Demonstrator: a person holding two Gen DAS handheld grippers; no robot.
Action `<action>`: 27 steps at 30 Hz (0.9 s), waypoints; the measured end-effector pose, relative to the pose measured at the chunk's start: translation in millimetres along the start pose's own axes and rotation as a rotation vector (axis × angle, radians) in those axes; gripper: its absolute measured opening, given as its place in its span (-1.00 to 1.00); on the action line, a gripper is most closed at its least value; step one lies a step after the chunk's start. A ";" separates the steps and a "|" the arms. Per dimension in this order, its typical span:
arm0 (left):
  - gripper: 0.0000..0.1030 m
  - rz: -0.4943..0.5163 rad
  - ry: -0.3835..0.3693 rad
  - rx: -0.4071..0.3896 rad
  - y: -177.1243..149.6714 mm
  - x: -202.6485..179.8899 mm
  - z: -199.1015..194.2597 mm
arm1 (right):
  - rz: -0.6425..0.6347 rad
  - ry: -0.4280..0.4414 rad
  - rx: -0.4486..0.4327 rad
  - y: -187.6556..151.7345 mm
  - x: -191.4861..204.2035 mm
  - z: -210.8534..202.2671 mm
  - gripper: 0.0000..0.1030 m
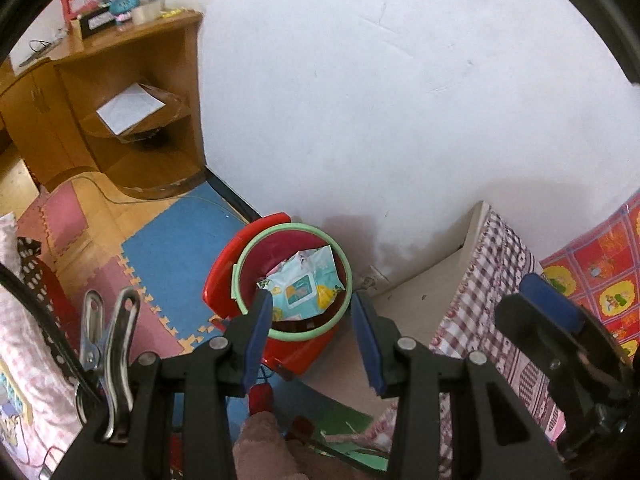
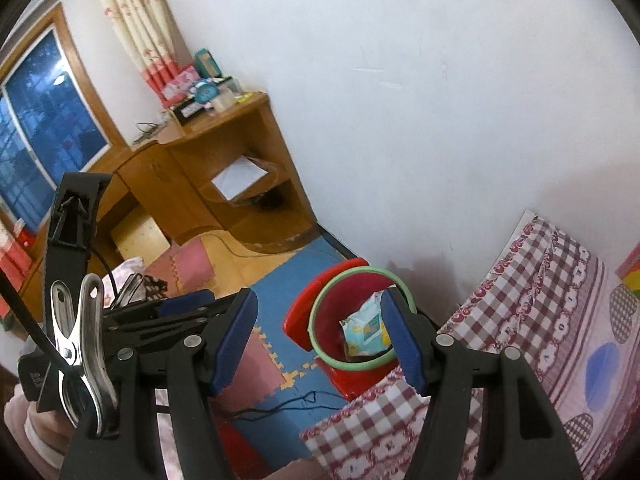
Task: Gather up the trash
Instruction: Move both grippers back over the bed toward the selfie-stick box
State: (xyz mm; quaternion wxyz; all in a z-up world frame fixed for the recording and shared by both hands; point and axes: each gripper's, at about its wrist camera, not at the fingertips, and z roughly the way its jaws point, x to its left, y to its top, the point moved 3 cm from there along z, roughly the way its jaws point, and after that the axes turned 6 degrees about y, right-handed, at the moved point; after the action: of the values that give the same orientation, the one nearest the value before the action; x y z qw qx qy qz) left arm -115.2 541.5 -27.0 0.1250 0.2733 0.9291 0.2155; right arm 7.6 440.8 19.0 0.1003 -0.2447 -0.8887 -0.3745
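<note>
Both grippers, left and right, stand open, empty. Wipes pack rests in red bin at twelve o'clock; knocking the rim risks tipping.

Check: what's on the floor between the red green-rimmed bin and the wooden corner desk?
Only blue foam mat between bin and desk; right wrist view.

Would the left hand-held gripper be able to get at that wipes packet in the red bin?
Probably yes: the left hand-held gripper hangs open above the red bin, whose top is uncovered, with the wipes packet lying exposed.
</note>
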 end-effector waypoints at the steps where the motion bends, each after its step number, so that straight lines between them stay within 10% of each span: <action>1: -0.17 -0.004 0.009 -0.009 -4.3 -1.6 -7.0 | -0.005 0.008 -0.003 -2.6 1.3 -4.9 0.27; 27: -0.17 0.103 -0.003 -0.121 -74.9 -21.5 -102.8 | -0.036 0.011 -0.175 -75.3 42.6 -121.4 0.27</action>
State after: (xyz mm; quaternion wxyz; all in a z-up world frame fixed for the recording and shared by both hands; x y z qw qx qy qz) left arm -167.6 438.5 30.4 0.1314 0.3130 0.8989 0.2770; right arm -68.1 324.2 72.9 0.0767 -0.2344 -0.8564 -0.4537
